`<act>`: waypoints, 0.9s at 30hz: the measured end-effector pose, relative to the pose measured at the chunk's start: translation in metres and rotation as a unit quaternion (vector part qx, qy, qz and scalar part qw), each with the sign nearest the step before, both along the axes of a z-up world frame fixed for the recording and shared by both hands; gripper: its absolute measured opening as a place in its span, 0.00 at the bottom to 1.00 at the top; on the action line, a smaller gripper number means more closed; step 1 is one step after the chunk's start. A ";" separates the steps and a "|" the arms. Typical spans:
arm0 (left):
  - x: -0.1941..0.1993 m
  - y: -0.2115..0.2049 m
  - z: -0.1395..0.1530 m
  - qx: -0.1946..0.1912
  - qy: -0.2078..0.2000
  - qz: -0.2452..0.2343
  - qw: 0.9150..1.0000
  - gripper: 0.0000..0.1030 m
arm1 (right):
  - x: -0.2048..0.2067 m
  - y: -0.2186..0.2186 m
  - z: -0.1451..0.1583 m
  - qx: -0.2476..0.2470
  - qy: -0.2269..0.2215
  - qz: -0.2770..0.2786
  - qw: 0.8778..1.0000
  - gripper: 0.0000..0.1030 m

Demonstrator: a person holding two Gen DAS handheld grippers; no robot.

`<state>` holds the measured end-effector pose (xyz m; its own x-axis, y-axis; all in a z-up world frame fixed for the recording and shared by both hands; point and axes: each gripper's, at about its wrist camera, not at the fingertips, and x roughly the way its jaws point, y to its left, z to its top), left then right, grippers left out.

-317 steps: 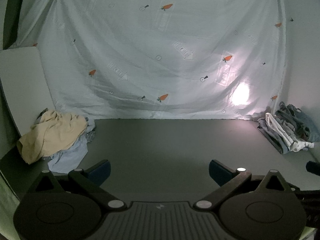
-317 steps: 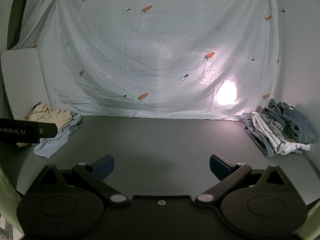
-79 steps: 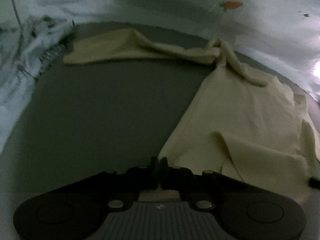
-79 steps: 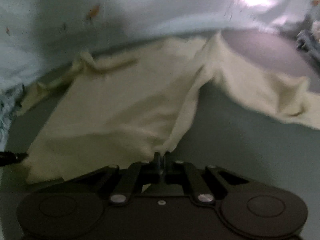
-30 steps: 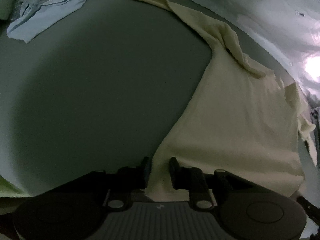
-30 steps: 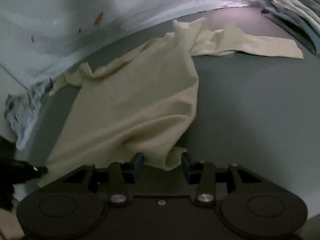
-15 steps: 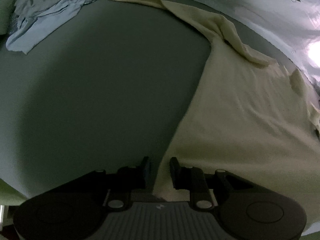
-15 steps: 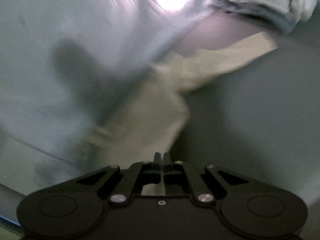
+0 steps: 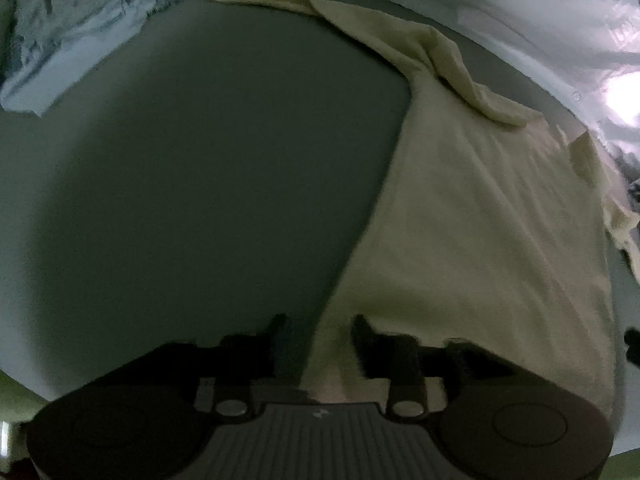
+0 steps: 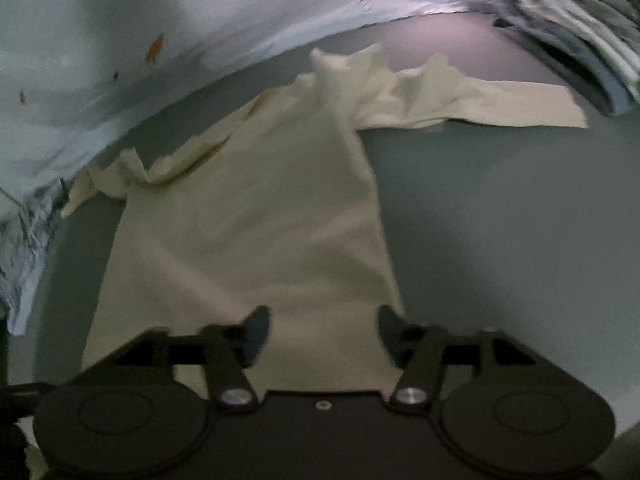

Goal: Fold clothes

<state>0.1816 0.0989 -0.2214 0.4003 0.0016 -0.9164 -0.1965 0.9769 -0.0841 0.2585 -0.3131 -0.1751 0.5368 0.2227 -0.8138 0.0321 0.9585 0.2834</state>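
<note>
Release underway | left gripper (image 9: 318, 330) and right gripper (image 10: 322, 326) jaws opening, hem of cream shirt (image 10: 256, 216) between, unpinched | spread flat on table (image 9: 200, 184), sleeves next.

Your left wrist view looks steeply down, close over the cream shirt (image 9: 472, 216)'s left hem corner. Right wrist view does likewise over the right corner. Both share that shirt and the grey table (image 10: 500, 208).

Matte black left gripper (image 9: 318, 330) and right gripper (image 10: 322, 330): round housings at four and eight o'clock, silver pivot screws, ribbed grey plate on the left one.
</note>
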 end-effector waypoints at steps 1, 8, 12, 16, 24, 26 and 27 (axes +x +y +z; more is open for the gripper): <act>0.000 0.001 0.002 0.013 -0.004 0.000 1.000 0.66 | 0.006 0.009 -0.005 -0.011 0.001 0.007 1.000 0.88; 0.012 0.045 0.018 0.029 -0.043 0.041 0.998 0.85 | 0.048 0.067 -0.030 -0.080 -0.054 0.056 0.994 1.00; 0.037 0.079 0.022 0.032 -0.041 0.061 0.997 0.85 | 0.071 0.091 -0.044 -0.153 -0.122 0.030 0.980 1.00; 0.073 0.117 0.026 0.023 -0.048 0.074 0.996 0.85 | 0.099 0.095 -0.054 -0.155 -0.132 -0.022 0.979 1.00; 0.216 0.165 0.022 -0.005 -0.067 0.060 0.996 0.85 | 0.123 0.098 -0.060 -0.156 -0.150 -0.081 0.973 1.00; 0.256 0.173 0.019 -0.010 -0.080 0.048 0.996 0.85 | 0.125 0.099 -0.061 -0.158 -0.151 -0.085 0.972 1.00; 0.277 0.177 0.017 -0.007 -0.087 0.045 0.995 0.85 | 0.125 0.099 -0.061 -0.158 -0.151 -0.086 0.972 1.00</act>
<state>0.4582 0.2759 -0.2047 0.5515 0.0320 -0.8335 -0.2641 0.9546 -0.1381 0.3839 -0.2144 -0.2364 0.7686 -0.1274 -0.6269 0.1607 0.9870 -0.0035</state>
